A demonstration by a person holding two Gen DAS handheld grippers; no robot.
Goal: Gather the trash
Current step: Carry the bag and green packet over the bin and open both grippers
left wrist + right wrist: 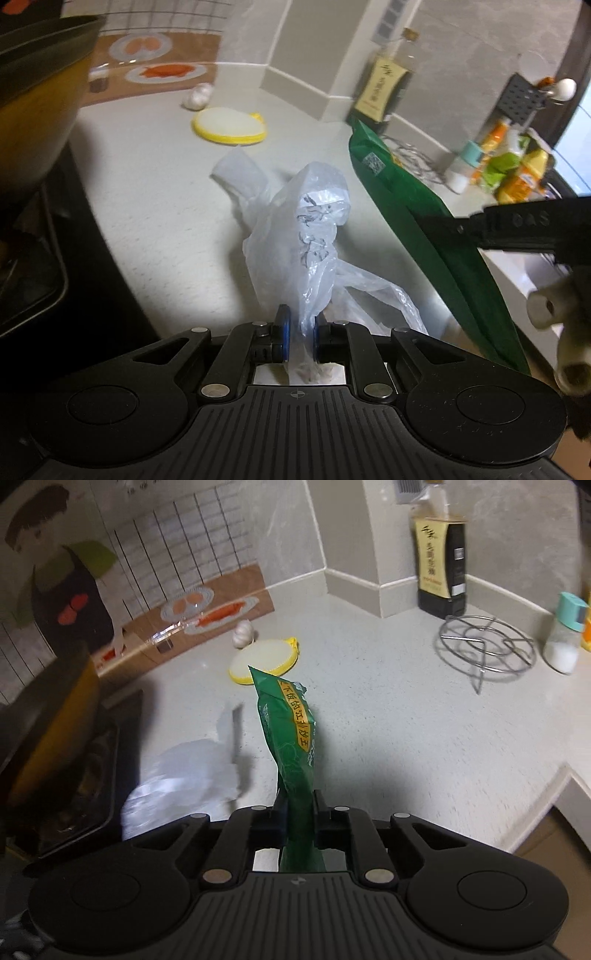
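Observation:
A crumpled clear plastic bag (310, 236) rises from my left gripper (301, 332), which is shut on its lower end; the bag's far part trails over the pale counter (155, 206). A green snack wrapper (291, 746) with a yellow printed band stands up between the fingers of my right gripper (299, 805), which is shut on it. In the left wrist view the same green wrapper (424, 221) slants across the right side, with part of the right gripper's black body beside it. The clear bag (184, 775) shows blurred at the left of the right wrist view.
A yellow-rimmed round sponge (264, 662) and a garlic bulb (243, 633) lie at the back of the counter. A dark sauce bottle (441, 561), a wire trivet (485, 646) and a salt shaker (563, 635) stand at the right. A yellow pan (55, 720) sits on the stove at the left.

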